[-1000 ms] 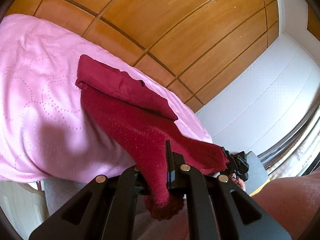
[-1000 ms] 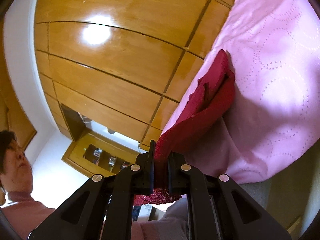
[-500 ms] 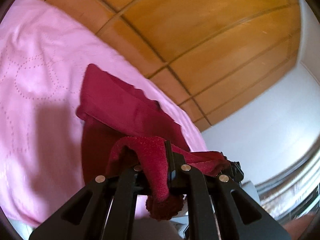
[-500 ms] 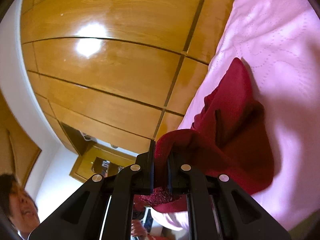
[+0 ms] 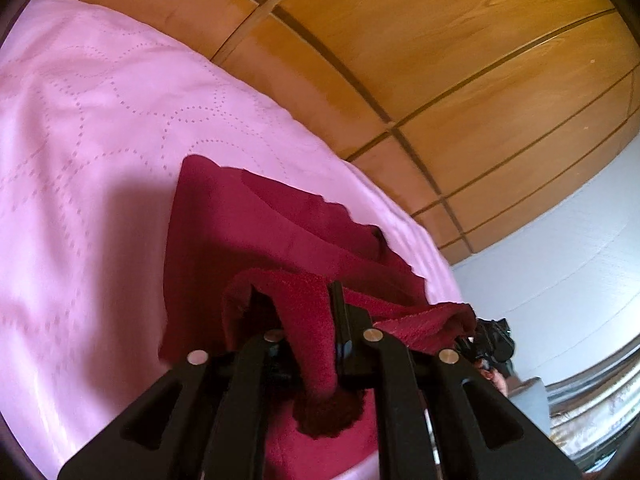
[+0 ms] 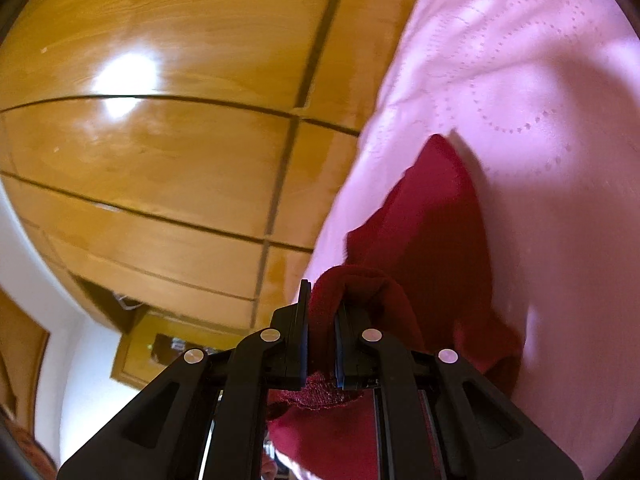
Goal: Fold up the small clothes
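A dark red knitted garment [image 5: 248, 240] lies partly folded on the pink quilted bedspread [image 5: 88, 128]. Its near edge is lifted and doubled over toward the far part. My left gripper [image 5: 316, 300] is shut on that edge, red cloth pinched between its black fingers and bunched below them. In the right wrist view the same red garment [image 6: 436, 216] stretches away over the pink bedspread [image 6: 540, 80]. My right gripper [image 6: 322, 300] is shut on another part of the near edge, cloth humped over its tips. The right gripper's black tip [image 5: 490, 340] shows at the right of the left view.
Glossy wooden wardrobe panels [image 5: 440, 48] rise just behind the bed in both views. A white wall [image 5: 568, 272] stands at the right of the left view. A wooden cabinet with a glass niche [image 6: 160, 344] sits low left in the right view.
Both grippers have carried the held edge forward over the bed. The stretched red cloth has gone slack and now doubles over the part lying on the bedspread.
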The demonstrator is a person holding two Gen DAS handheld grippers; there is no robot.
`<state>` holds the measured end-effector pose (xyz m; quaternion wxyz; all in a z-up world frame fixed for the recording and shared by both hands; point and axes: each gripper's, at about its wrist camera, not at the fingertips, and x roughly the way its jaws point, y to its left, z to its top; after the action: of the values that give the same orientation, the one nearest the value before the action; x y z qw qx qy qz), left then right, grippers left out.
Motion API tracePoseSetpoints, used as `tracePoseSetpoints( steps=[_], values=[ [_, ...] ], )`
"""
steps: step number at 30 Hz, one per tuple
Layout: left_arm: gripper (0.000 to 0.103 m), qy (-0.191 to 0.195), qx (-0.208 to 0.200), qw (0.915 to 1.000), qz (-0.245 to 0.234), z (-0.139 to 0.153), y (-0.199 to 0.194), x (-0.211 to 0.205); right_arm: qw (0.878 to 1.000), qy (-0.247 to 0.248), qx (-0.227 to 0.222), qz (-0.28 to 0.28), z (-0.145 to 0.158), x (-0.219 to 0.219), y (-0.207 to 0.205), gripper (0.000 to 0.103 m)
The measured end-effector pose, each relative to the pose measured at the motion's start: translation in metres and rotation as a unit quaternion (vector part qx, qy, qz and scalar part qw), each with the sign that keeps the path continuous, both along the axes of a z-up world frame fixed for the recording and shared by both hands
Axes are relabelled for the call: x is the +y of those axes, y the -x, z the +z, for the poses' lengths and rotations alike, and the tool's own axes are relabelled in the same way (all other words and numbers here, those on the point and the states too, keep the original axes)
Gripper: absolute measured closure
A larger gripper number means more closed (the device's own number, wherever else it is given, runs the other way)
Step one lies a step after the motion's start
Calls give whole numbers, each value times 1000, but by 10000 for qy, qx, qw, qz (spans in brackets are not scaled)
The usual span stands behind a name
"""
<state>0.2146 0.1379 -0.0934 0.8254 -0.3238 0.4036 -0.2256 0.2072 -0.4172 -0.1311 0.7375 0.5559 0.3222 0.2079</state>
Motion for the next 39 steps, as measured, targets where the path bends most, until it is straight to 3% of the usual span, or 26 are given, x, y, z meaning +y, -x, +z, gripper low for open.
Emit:
tracePoseSetpoints(
  steps=[2, 3, 4, 6, 8, 10, 14, 15, 17, 22, 25, 27, 29, 32, 34, 35, 36, 38, 39],
  values=[
    [77, -265, 49, 9996, 72, -5, -14, -7, 9998, 70, 147, -79, -9, 1, -10, 94],
    [54, -404, 40, 9991, 95, -7, -18, -10, 9996, 100, 225, -116, -13, 1, -14, 94],
    [41, -636, -15, 9979, 143, -8, -22, -14, 9995, 90, 273, -153, -16, 2, -17, 94],
    [39, -867, -118, 9960, 194, -9, -29, -18, 9990, 181, 342, -206, -18, 4, -23, 85],
    [30, -885, -131, 9956, 290, -7, -33, -17, 9986, 362, 315, -223, -15, 5, -28, 79],
    [18, -876, -246, 9936, 675, 2, -31, -8, 9972, 649, 326, -191, -8, 6, -32, 72],
    [14, -803, -328, 9895, 1159, 12, -25, 16, 9902, 1356, 39, -343, 16, 3, -24, 33],
    [14, -868, -323, 9886, 1189, 13, -24, 18, 9909, 1250, -86, -485, 20, -2, -19, 33],
    [14, -1114, -278, 9866, 1162, 12, -22, 19, 9924, 1004, -173, -688, 23, -14, -10, 33],
    [15, -1692, -172, 9806, 978, 10, -36, 5, 9860, 1619, -194, -333, 33, -11, -17, 42],
    [21, -2067, 113, 9753, 765, 8, -56, -6, 9724, 2335, 28, 49, 38, 9, -39, 45],
    [37, -2152, 247, 9743, 627, 6, -66, -11, 9618, 2724, 167, 233, 38, 22, -53, 45],
    [46, -2272, 396, 9718, 484, 1, -76, -15, 9467, 3180, 316, 392, 35, 33, -65, 45],
    [47, -2503, 585, 9659, 309, -10, -82, -19, 9280, 3653, 456, 568, 23, 43, -75, 45],
    [50, -2610, 615, 9631, 246, -15, -82, -22, 9225, 3776, 518, 617, 14, 47, -75, 56],
    [54, -2658, 588, 9619, 239, -16, -82, -24, 9183, 3880, 509, 595, 12, 49, -73, 68],
    [62, -2712, 566, 9606, 228, -17, -81, -26, 9154, 3957, 489, 550, 10, 50, -71, 79],
    [77, -2796, 504, 9586, 187, -16, -78, -31, 9187, 3893, 443, 496, 10, 50, -68, 93],
    [85, -2870, 457, 9566, 198, -14, -77, -32, 9196, 3877, 427, 467, 11, 50, -67, 95]
  ],
)
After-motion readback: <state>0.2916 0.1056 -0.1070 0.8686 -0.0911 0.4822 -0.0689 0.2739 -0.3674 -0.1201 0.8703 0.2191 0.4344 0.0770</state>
